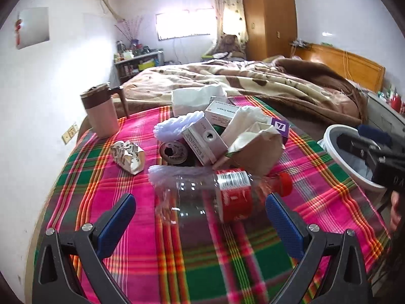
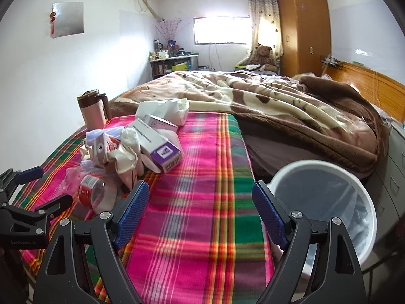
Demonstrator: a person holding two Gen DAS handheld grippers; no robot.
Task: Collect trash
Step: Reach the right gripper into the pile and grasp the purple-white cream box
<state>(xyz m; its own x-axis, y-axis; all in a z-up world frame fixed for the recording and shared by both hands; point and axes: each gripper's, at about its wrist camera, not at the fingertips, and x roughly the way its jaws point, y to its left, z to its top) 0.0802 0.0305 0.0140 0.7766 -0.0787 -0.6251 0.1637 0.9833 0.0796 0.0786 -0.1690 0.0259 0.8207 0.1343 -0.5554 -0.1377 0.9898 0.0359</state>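
My left claw [image 1: 200, 217] gapes wide around the plastic bottle [image 1: 215, 195] lying at twelve o'clock on the plaid worktop [image 1: 126, 182], so I'd square up on its middle before squeezing, right claw [image 2: 200, 210] open and empty, bin [image 2: 326, 202] at three.

My left tongs [image 1: 200, 207] show two black frame arms, each a hollow triangle shape with round silver screws at the joints. The fingers [image 1: 116, 223] wear blue pads with a fine dimpled grip texture. My right tongs [image 2: 200, 210] are the same build: black arms, silver screws, blue textured fingers [image 2: 131, 212]. From the right camera I see the left tool's black body side-on, with small pale lettering I can't read. From the left camera, the right tool is a blocky black shape at the edge.
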